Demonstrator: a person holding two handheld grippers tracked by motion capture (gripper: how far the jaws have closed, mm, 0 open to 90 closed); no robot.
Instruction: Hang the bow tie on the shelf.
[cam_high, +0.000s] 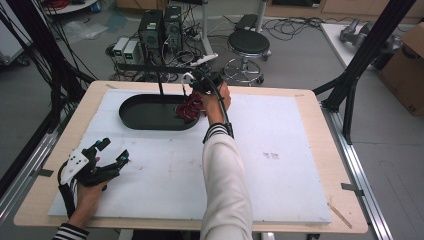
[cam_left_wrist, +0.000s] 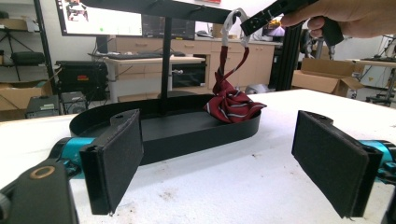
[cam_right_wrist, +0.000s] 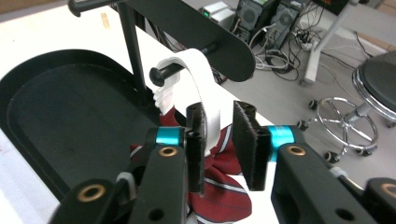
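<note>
With the right fingers (cam_right_wrist: 218, 142) slightly parted around the white strap (cam_right_wrist: 201, 84) hooked on the peg (cam_right_wrist: 161, 74), the tie (cam_right_wrist: 219, 186) bunched below them could slide off if they snag it, while the left fingers (cam_left_wrist: 229, 163) rest wide open on the desk (cam_left_wrist: 233, 186).

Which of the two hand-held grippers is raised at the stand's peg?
The right hand-held gripper, raised beside the white strap; the left hand-held gripper rests low on the table.

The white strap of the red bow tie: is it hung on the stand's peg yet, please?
Hung: the white strap loops over the black peg, and the bow tie dangles into the tray.
</note>
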